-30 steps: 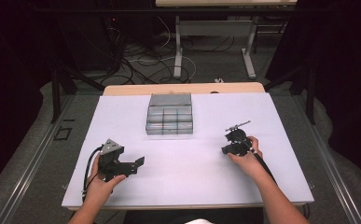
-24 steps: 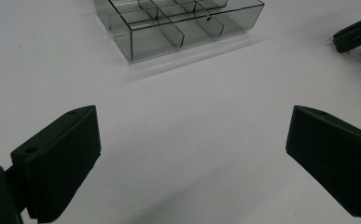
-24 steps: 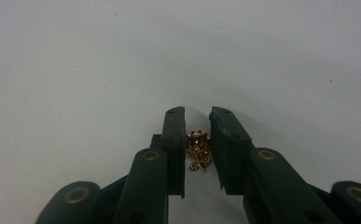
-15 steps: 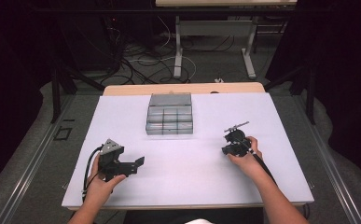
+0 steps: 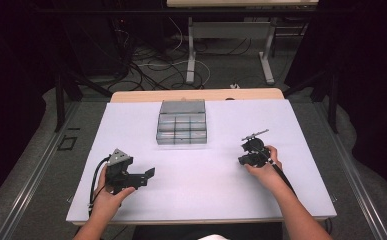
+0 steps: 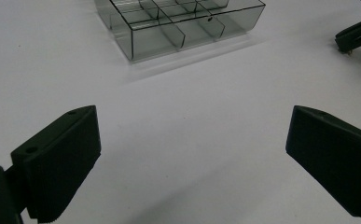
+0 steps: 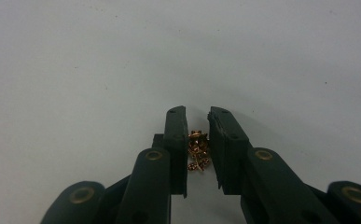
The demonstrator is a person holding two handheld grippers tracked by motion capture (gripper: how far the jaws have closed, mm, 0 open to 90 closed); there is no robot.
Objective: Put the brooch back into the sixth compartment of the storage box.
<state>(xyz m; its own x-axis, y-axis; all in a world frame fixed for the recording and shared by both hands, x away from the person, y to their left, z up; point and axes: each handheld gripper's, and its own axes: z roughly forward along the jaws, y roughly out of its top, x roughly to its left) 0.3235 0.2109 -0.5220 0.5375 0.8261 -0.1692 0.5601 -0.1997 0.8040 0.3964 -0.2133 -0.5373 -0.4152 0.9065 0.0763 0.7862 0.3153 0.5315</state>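
Gold trinket (image 7: 197, 150) clamped in right tongs (image 7: 197, 140).
Left tongs (image 6: 192, 158) wide apart over white worktop (image 5: 221, 165); tray (image 5: 182, 123) well beyond.

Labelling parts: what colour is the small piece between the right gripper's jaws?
Gold, brassy piece; clearest in the right gripper view.

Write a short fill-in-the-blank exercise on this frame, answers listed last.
1. The right gripper is closed on a small ____-coloured metal trinket.
2. The left gripper has its jaws wide ____.
3. The clear plastic compartment box sits on the ____ table.

Answers: gold; open; white
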